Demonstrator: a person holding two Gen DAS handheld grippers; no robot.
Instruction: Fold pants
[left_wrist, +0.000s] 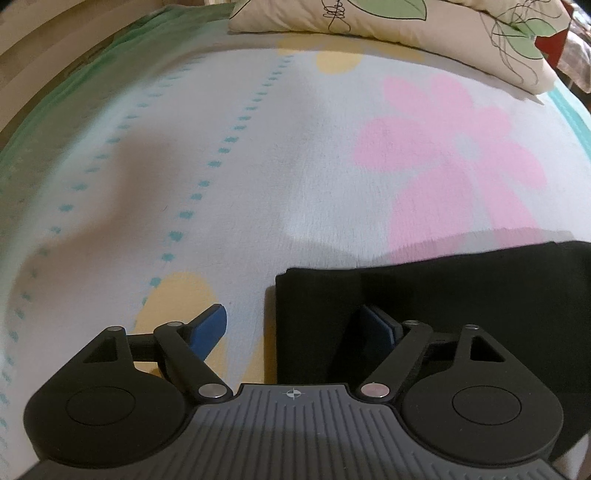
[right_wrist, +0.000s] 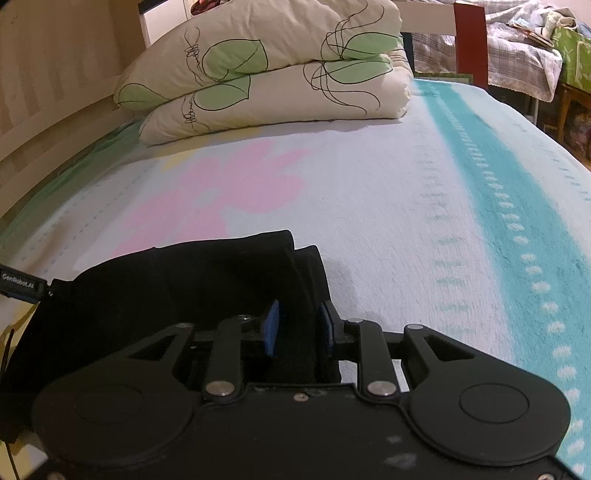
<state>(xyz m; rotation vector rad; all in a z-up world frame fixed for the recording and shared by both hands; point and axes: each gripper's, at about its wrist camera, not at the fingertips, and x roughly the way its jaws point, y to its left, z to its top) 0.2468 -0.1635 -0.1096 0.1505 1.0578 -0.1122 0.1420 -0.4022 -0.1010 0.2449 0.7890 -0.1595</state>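
Left wrist view: left gripper (left_wrist: 295, 330) gapes wide astride the pants (left_wrist: 443, 295) corner, pads clear. Right gripper (right_wrist: 297, 330), narrowly parted, straddles the pants' other edge; grip unclear.

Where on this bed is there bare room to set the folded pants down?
Bare blanket lies between the black pants and the folded duvet, and right of the pants toward the teal stripe. Also left of the pants. Crowded only at the duvet.

A home bedroom: a bed (right_wrist: 388, 192) under a flowered blanket, folded duvet (right_wrist: 266, 70) at its head.
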